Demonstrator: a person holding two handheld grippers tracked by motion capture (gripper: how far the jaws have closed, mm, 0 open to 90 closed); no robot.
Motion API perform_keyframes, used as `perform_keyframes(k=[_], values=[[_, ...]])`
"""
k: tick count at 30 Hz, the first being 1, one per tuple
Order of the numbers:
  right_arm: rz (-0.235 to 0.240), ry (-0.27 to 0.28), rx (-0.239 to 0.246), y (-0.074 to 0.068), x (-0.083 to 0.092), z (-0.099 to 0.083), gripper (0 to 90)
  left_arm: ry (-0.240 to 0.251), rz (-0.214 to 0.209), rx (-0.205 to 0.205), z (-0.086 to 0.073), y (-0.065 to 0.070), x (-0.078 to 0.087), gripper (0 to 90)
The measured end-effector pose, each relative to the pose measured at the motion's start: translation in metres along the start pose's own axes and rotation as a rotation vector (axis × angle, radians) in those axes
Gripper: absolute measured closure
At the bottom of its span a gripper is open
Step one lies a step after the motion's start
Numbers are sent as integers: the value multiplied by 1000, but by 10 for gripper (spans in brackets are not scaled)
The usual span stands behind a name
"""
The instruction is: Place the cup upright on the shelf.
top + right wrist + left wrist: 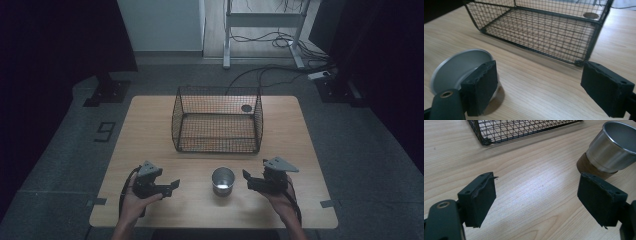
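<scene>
Steel cup (223,181) upright between left tool (172,187) and right tool (248,179) — both gaping, empty.

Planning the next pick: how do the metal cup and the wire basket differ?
The metal cup is round, shiny and solid-walled; the wire basket is rectangular, black open mesh. The cup is far smaller than the basket. The cup stands near the person, between both tongs; the basket sits farther back. Both stand upright, open-topped, on the table.

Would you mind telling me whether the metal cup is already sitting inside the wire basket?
No, the metal cup stands on the bare wooden table in front of the wire basket, between the two grippers.
</scene>
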State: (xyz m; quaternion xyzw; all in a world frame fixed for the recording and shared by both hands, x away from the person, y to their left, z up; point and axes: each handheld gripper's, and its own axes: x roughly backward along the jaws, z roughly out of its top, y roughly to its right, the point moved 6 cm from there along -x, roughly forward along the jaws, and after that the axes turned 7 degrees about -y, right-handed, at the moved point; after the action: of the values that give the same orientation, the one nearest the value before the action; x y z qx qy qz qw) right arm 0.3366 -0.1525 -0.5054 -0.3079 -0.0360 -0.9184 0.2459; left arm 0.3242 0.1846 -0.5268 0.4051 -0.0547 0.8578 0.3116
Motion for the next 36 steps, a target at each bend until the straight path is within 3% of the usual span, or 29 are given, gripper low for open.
perform_keyframes(k=[7, 17, 22, 36], values=[[72, 35, 0, -11, 4, 7, 133, 0, -3, -1, 0, 1, 0, 155], [121, 32, 32, -31, -1, 16, 129, 7, -18, -4, 1, 3, 1, 155], [172, 35, 51, -42, -7, 20, 126, 9, -17, -1, 1, 3, 2, 155], [210, 1, 64, -61, -23, 22, 95, 12, -21, -4, 2, 5, 2, 155]])
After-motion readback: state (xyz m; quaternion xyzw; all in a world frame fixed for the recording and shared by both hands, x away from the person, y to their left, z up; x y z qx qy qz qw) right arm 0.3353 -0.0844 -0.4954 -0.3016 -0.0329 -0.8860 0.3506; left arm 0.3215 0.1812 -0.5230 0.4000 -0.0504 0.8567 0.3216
